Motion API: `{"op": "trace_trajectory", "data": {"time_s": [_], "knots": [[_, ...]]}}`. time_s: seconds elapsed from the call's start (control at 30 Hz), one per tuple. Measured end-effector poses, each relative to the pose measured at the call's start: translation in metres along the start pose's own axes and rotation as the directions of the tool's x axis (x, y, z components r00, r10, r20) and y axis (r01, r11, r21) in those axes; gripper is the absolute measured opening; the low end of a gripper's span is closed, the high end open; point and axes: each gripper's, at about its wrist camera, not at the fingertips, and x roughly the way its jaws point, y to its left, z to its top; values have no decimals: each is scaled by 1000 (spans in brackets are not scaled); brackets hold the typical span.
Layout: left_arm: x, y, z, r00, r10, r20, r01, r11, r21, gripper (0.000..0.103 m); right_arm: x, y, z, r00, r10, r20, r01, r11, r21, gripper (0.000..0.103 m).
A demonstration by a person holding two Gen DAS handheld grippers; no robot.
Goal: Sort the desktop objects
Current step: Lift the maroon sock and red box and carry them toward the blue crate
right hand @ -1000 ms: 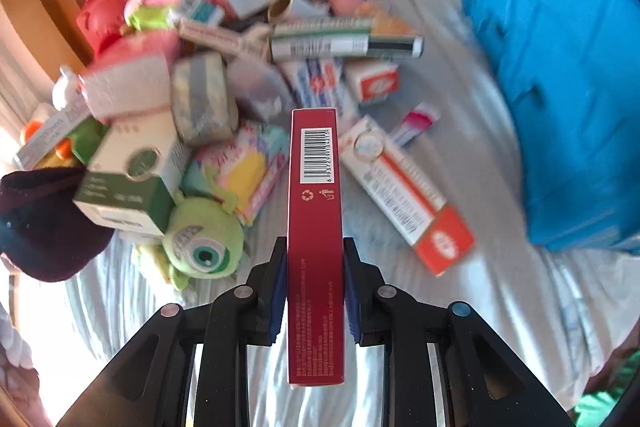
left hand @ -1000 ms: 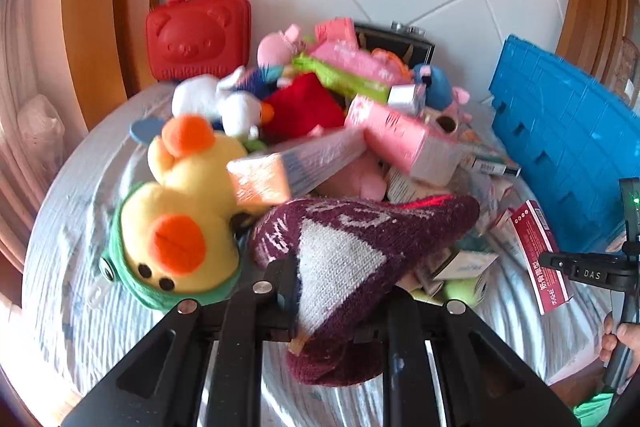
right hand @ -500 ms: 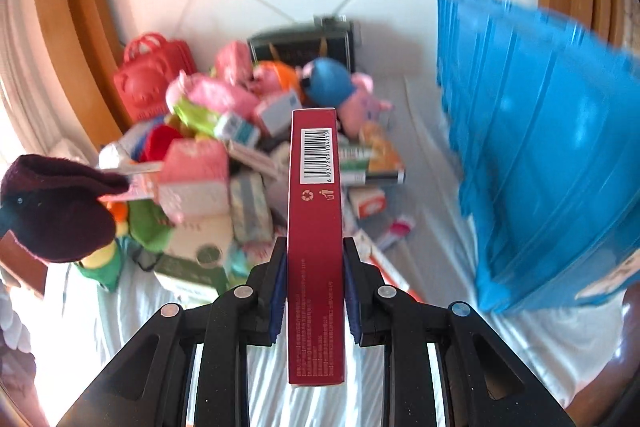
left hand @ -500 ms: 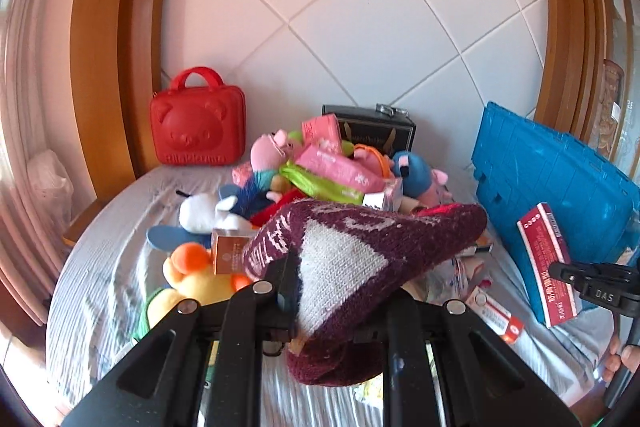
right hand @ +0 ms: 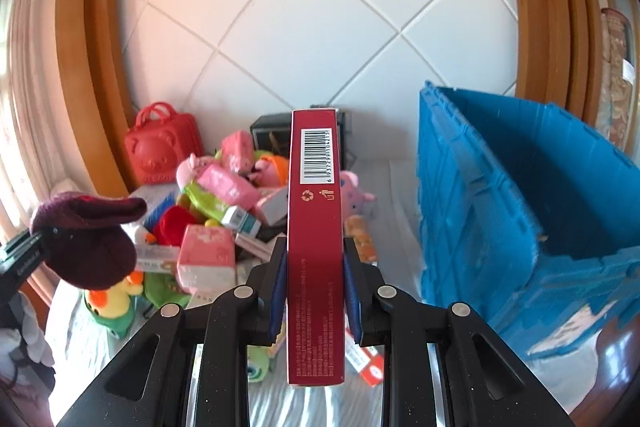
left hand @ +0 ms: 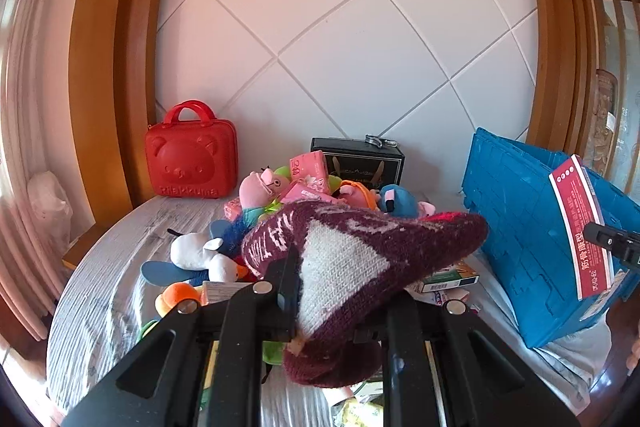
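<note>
While I hold both tools up above the heap, my left gripper [left hand: 332, 291] is pinching a maroon knit hat [left hand: 360, 259] with a pale triangle and lettering on it; the hat droops over the fingers and hides most of what lies under it. From the right wrist camera the same hat [right hand: 86, 247] hangs at the left edge, clear of the pile. My right gripper [right hand: 315, 267] is pressed onto a long red box [right hand: 316, 247], its blue pads flat on the two broad faces, the narrow edge with the barcode turned up toward the lens. In the left wrist view that box [left hand: 582, 227] sits in front of the blue crate [left hand: 520, 227], overlapping its wall; I cannot tell whether it touches it. The crate [right hand: 480, 207] stands open on the right side of the table [left hand: 120, 287], which is covered with a grey striped cloth. Heaped in the middle are plush toys and packets: a pink pig plush [right hand: 192, 167], a white duck plush [left hand: 196, 255], a yellow duck plush [right hand: 114, 303], pink tissue packs [right hand: 206, 255] and a blue plush [left hand: 398, 201]. At the back, against the white tiled wall [left hand: 340, 47], stand a red bear case [left hand: 192, 163] and a black box [left hand: 360, 163].
</note>
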Motion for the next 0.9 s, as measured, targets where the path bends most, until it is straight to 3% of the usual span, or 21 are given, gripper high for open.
{"op": "trace_trajectory", "data": {"time_s": [0.23, 0.47, 0.77, 0.9], "knots": [[4, -58, 12, 997, -74, 38, 73, 997, 34, 16, -35, -30, 18, 995, -24, 98, 22, 1000, 16, 24], [16, -155, 37, 983, -168, 79, 164, 985, 56, 16, -58, -96, 41, 983, -83, 164, 79, 996, 28, 24], [23, -310, 80, 939, -304, 161, 285, 949, 131, 16, -83, -191, 81, 956, -133, 261, 129, 991, 32, 24], [37, -381, 102, 918, -365, 153, 343, 927, 150, 16, -83, -244, 100, 947, -173, 269, 169, 985, 39, 24]]}}
